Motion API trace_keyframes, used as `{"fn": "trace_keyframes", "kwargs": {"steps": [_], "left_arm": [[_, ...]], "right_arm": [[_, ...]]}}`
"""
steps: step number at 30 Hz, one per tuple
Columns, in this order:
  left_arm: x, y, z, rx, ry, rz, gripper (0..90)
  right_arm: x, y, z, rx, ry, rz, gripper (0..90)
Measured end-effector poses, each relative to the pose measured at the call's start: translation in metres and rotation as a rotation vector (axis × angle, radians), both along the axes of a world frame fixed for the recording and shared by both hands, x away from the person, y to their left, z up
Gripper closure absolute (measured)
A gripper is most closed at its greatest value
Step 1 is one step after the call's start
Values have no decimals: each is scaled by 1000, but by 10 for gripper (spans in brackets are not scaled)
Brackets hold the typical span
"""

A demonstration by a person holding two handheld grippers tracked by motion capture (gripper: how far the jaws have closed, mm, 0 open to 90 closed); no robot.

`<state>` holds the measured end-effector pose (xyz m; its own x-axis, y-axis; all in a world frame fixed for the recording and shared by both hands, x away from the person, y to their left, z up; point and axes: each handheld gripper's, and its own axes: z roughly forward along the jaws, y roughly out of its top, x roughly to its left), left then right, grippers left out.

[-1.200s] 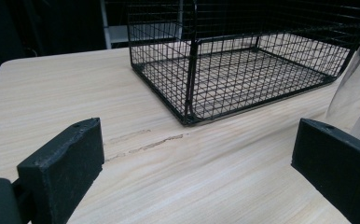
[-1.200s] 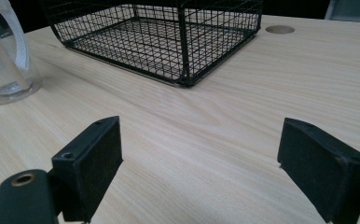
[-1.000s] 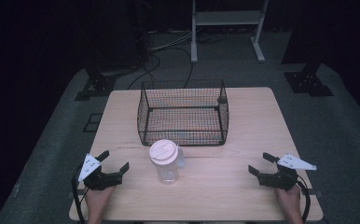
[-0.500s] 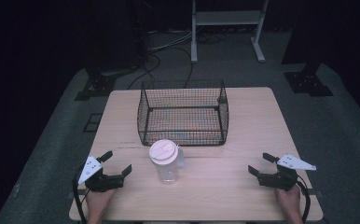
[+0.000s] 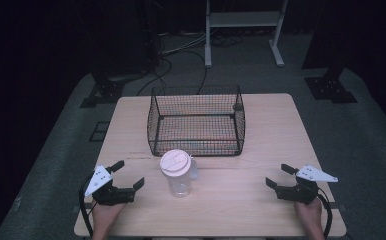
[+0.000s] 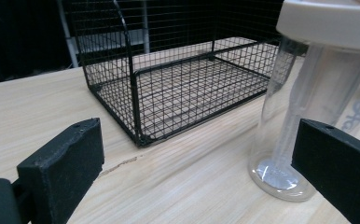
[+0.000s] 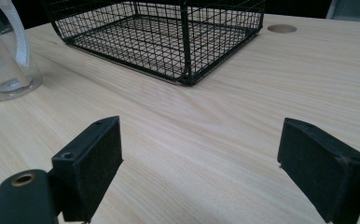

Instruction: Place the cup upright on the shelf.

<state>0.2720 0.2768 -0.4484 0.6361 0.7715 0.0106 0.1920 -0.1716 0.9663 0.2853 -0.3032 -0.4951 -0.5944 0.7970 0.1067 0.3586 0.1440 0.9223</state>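
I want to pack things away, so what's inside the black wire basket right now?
The black wire basket holds nothing: through its mesh floor only the light wooden table shows. The clear plastic cup with a pale lid stands outside, in front.

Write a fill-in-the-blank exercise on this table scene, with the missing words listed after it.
1. The clear cup has a ____ lid.
2. The wire basket has nothing in it and stands ____ the cup, as seen from the person's side.
3. The gripper nearer the cup is the ____ gripper.
4. The jaws of the right gripper are ____.

Missing words: white; behind; left; open
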Motion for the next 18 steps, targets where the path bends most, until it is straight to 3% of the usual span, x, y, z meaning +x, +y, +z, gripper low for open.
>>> {"fn": "trace_keyframes", "kwargs": {"steps": [5, 18], "left_arm": [[-1, -2, 7, 28, 9, -26, 13], [-6, -17, 35, 102, 42, -158, 13]], "right_arm": [[0, 1, 0, -3, 2, 3, 128], [0, 1, 0, -5, 3, 9, 128]]}}
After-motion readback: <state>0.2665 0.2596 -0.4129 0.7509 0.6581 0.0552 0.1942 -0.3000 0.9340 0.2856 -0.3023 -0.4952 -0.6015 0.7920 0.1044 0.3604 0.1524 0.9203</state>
